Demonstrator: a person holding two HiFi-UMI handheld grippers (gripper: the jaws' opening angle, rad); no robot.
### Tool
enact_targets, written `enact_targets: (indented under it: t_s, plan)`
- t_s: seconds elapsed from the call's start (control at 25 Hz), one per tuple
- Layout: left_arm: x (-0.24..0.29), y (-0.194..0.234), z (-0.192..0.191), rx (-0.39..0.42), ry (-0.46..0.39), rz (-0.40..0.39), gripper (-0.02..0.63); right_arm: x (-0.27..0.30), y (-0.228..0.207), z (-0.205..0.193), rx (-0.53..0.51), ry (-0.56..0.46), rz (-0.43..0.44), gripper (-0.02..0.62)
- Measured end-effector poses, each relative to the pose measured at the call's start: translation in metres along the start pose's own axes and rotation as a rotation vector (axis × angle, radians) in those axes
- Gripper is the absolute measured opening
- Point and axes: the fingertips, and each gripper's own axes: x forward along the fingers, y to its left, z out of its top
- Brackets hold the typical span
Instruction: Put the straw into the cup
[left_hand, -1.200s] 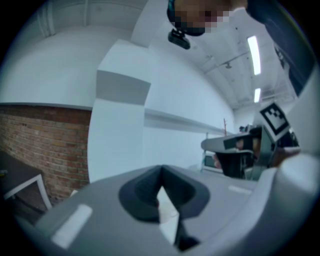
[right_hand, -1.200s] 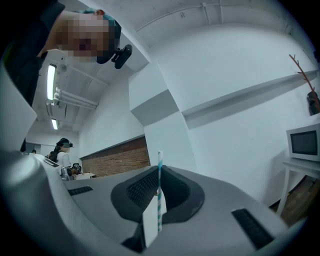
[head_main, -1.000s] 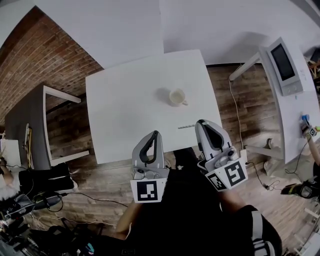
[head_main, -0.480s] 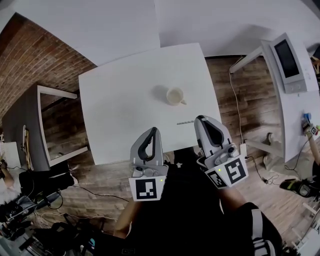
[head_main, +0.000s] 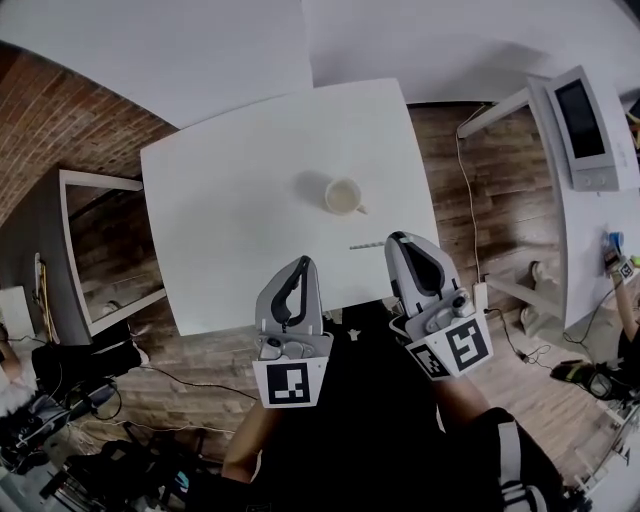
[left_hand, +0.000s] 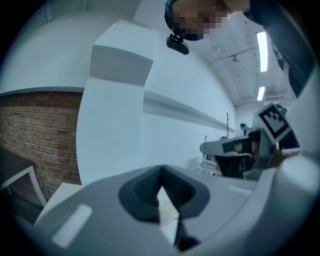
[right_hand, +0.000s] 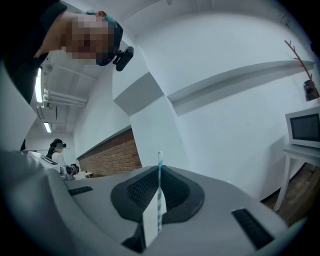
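A small cream cup (head_main: 343, 196) stands upright near the middle of the white table (head_main: 230, 210). A thin striped straw (head_main: 367, 244) lies level over the table's near edge, below the cup, and sticks out leftward from my right gripper (head_main: 397, 241). That gripper is shut on the straw. In the right gripper view the teal-and-white straw (right_hand: 160, 180) stands up between the closed jaws of the right gripper (right_hand: 159, 202). My left gripper (head_main: 303, 266) hangs at the table's near edge, left of the straw, shut with nothing in it. Its jaws meet in the left gripper view (left_hand: 161, 189).
A grey desk (head_main: 45, 250) stands at the left by a brick wall (head_main: 60, 120). A white side table with a screened box (head_main: 587, 120) is at the right. Cables (head_main: 470, 230) run over the wooden floor. A person's arm (head_main: 625, 300) shows at the right edge.
The head view has drifted, so the table and cup sit slightly further left in the picture. Both grippers and the held straw keep nearly the same places relative to the table.
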Motion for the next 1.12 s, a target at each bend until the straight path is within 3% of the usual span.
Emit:
enact_targets:
  t_s: [1.12]
  plan:
    - [0.069,0.019,-0.051,-0.027,0.084,0.048,0.005,0.064,-0.066,-0.07,0.097,0.077,-0.004,0.015]
